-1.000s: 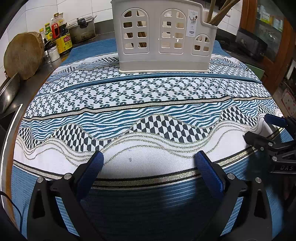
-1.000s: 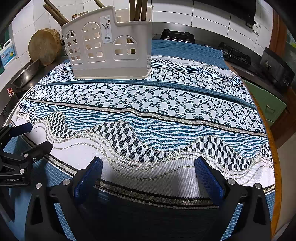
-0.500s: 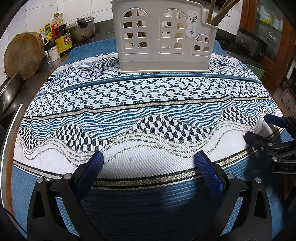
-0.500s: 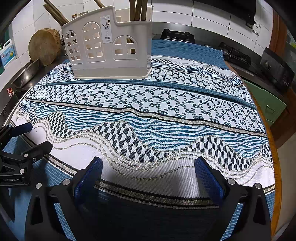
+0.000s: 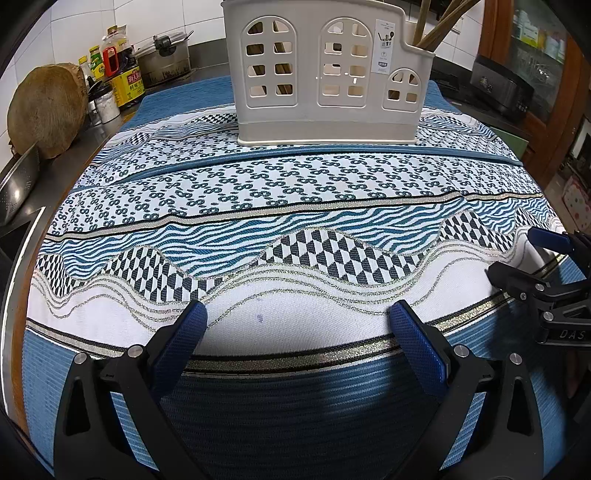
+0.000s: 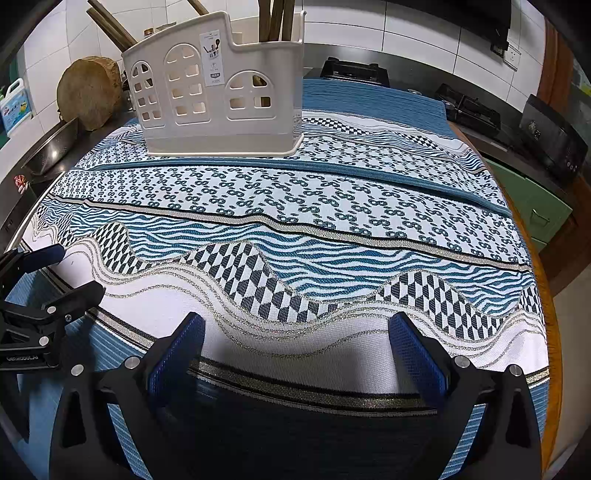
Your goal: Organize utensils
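A cream plastic utensil holder with arched window cut-outs stands at the far side of the table. Wooden utensil handles stick up out of its compartments. My left gripper hovers open over the near edge of the patterned cloth, with nothing between its blue pads. My right gripper is also open and empty at the near edge, to the right of the left one. Each gripper shows at the side of the other's view: the right gripper and the left gripper. No loose utensil shows on the cloth.
A blue and white patterned cloth covers the table. A round wooden chopping block, sauce bottles and a pot stand on the counter at the left. A stove and a dark appliance are at the right.
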